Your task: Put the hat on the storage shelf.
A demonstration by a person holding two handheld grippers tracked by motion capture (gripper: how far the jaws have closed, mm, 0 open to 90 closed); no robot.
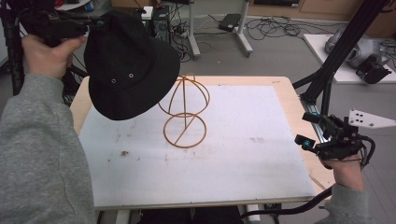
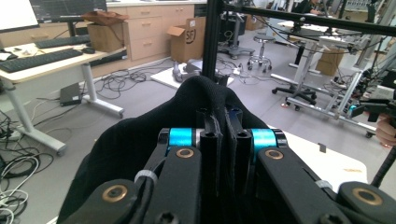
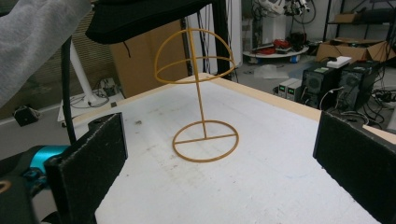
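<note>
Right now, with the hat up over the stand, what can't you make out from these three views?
- High view: the black fabric bucket hat covers the upper left of the yellow wire hat stand's dome, so clearance there is unreadable.
- Left gripper view: the left tool is shut on the hat; the cloth blocks the stand behind it.
- Right gripper view: the hat's crown is cut off by the top edge, beyond the open right tool.

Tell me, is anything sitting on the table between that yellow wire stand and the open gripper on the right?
Nothing: in the right gripper view, bare white tabletop runs from the right gripper to the yellow wire stand.
</note>
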